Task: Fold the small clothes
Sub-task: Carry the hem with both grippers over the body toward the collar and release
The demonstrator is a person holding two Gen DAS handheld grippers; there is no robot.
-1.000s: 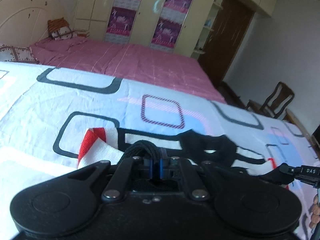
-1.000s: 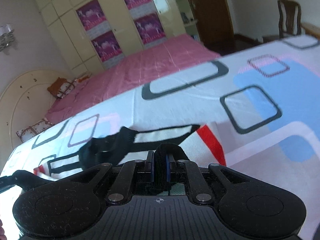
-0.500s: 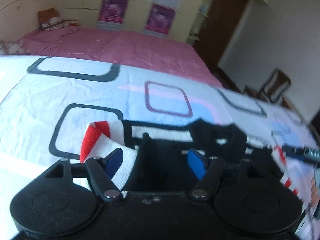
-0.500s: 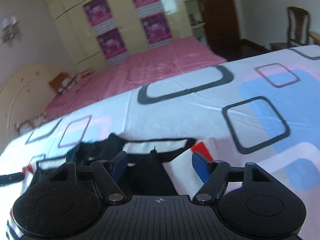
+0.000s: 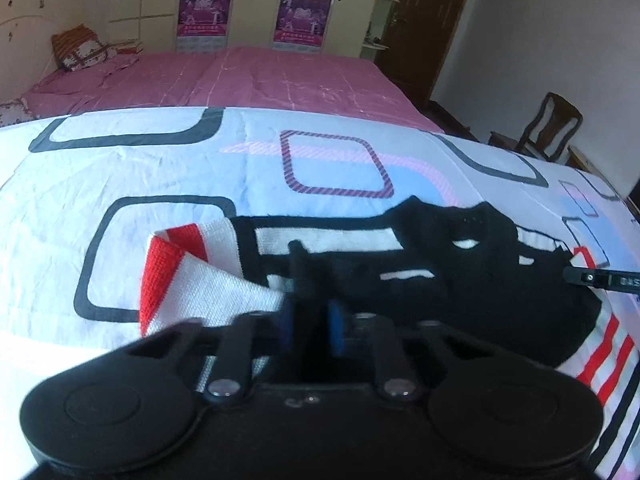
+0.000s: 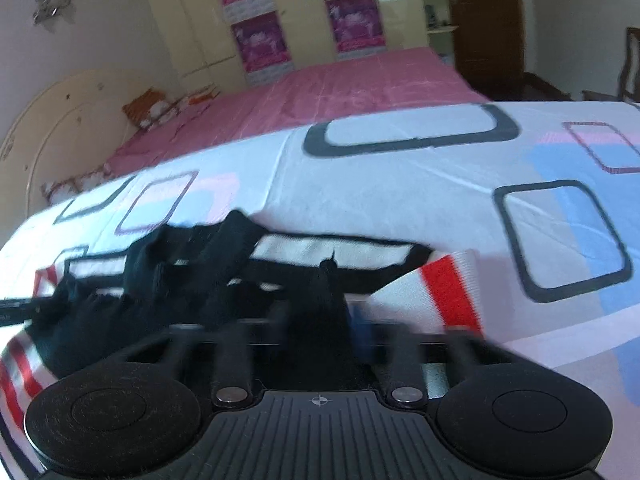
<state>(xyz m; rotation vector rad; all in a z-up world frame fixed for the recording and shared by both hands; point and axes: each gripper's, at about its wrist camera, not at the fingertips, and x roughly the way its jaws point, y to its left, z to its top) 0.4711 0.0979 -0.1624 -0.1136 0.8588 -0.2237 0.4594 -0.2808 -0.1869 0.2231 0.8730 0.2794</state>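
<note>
Spread across the patterned sheet (image 5: 168, 168) straight ahead of both grippers lies the small sweater (image 5: 420, 276), black, white and red, its red-striped sleeves out to either side. The left gripper (image 5: 310, 326) is clenched on a pinch of black knit right at its tips; the right gripper (image 6: 344, 322) likewise grips a black fold. This looks like the start of a fold: next, both pinches want lifting together and carrying over evenly. Half a second ago both sets of jaws stood wide apart over the cloth; now they have clamped.
</note>
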